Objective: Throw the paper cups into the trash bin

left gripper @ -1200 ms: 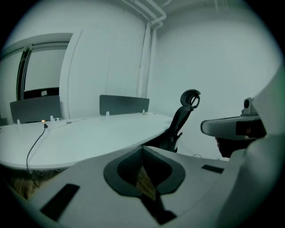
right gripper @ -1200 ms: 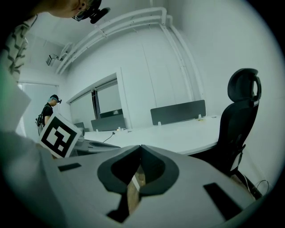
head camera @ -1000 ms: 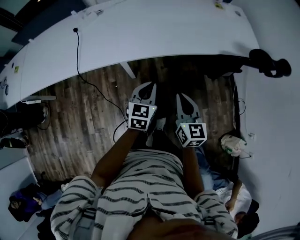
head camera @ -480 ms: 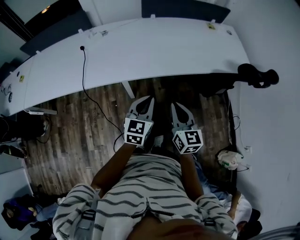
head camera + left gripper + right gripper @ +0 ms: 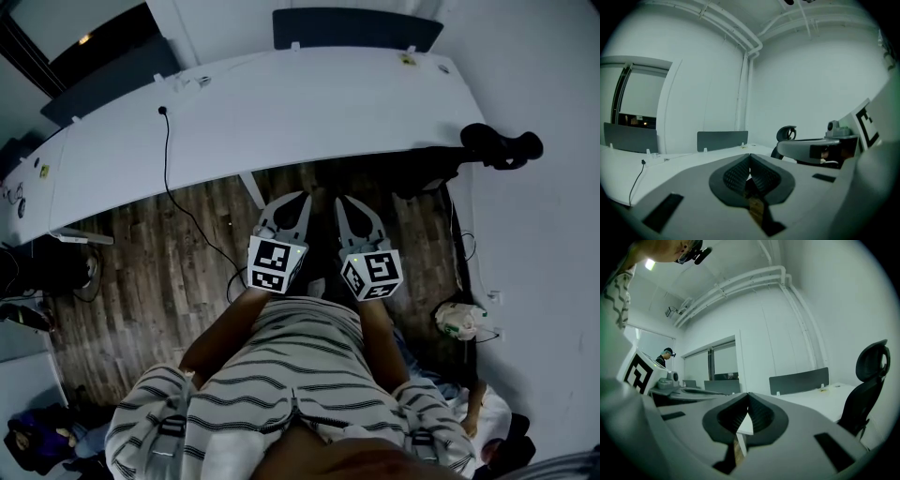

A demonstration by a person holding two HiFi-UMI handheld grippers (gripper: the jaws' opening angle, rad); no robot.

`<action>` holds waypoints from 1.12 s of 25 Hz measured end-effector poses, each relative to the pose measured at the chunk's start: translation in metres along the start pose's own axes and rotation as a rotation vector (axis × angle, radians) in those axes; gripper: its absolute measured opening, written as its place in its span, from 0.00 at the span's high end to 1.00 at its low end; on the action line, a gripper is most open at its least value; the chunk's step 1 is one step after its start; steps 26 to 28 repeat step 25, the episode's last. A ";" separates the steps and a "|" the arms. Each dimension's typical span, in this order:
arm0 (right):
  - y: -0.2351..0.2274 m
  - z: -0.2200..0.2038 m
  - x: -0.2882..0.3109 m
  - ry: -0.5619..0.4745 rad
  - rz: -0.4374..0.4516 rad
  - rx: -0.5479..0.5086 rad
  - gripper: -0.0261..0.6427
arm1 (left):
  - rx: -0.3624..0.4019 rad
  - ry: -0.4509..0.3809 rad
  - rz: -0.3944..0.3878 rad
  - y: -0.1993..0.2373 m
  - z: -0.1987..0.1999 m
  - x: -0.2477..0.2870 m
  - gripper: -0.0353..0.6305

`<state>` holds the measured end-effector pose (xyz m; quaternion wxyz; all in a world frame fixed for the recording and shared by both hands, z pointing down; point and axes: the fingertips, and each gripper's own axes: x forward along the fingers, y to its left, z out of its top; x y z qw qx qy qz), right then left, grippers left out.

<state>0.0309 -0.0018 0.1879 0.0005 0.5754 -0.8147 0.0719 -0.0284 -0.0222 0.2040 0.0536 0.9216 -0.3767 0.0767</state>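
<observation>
Gripping nothing, both hand-held grippers point(image 5: 300, 199) point(image 5: 344, 202) are closed.

A long white desk point(image 5: 309, 103) spans dark wood floor point(image 5: 159, 272), black chair point(image 5: 497, 145) beside.

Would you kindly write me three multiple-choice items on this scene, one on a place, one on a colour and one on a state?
1. Where does the chair stand?
A) at the desk's right end
B) at its left end
C) on top of it

2. What colour is the desk top?
A) black
B) white
C) red

3. How are the left gripper's jaws?
A) wide apart
B) shut on a cup
C) shut, empty

Answers:
1 A, the head view shows it by the right end.
2 B, it shows plain white.
3 C, the left gripper view shows the jaws meeting with nothing between.
</observation>
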 end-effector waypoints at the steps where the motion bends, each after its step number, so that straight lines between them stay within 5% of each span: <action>1: 0.001 0.000 0.001 -0.001 0.001 -0.002 0.94 | -0.002 -0.007 -0.002 -0.001 0.002 -0.001 0.91; 28: -0.028 0.040 0.022 -0.080 -0.015 -0.026 0.94 | -0.037 -0.101 0.011 0.017 0.040 0.017 0.91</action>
